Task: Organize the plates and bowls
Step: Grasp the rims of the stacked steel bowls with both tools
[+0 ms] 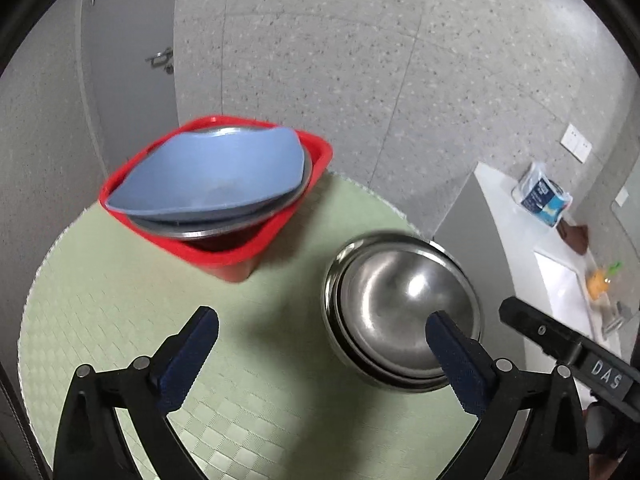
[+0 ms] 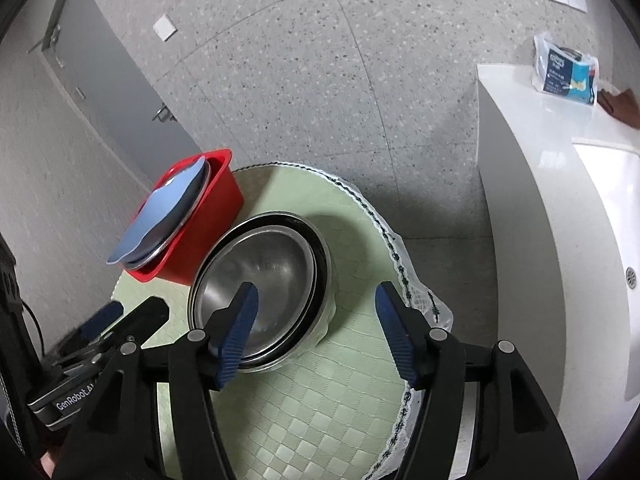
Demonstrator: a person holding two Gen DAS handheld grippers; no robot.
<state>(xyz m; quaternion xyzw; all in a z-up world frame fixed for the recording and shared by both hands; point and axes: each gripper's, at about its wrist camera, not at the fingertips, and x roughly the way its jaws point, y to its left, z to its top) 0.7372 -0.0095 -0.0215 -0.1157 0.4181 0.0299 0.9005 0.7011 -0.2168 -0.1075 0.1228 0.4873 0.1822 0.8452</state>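
Both my left gripper [image 1: 322, 330] and right gripper [image 2: 316, 300] gape wide, holding nothing, over the round green-clothed table [image 1: 120, 300]. Speckled grey floor surrounds it. Nested steel bowls [image 2: 260, 280] sit beside the red bin [image 1: 236, 258], which holds a tilted blue plate [image 1: 216, 176].

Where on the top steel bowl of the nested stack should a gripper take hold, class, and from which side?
Pinch the thin rim of the top steel bowl, probably at its near edge, one finger inside and one outside. The round, smooth wall offers no flat grip, and the red bin crowds its far left side. The right gripper, open, already sits above that near edge.
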